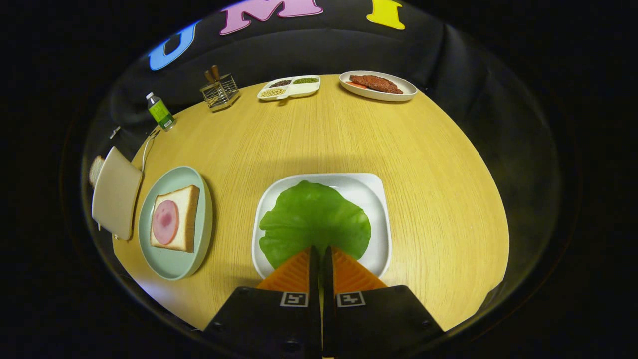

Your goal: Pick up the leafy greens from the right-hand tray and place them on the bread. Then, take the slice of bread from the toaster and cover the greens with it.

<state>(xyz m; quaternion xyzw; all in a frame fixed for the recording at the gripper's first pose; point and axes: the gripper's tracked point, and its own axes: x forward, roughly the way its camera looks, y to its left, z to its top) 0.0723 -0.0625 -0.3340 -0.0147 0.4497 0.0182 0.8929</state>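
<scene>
Gripper [320, 252] fingers closed over crinkled round lettuce leaf [314, 219] in glossy square tray [376, 199]

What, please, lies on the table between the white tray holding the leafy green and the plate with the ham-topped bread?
In the gripper view, only bare wooden table separates the white tray from the plate. The shut tongs sit over the leafy green.

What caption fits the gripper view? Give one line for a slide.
Closed tool poised over the lettuce leaf on its white tray, ham-topped bread waiting alongside.
</scene>
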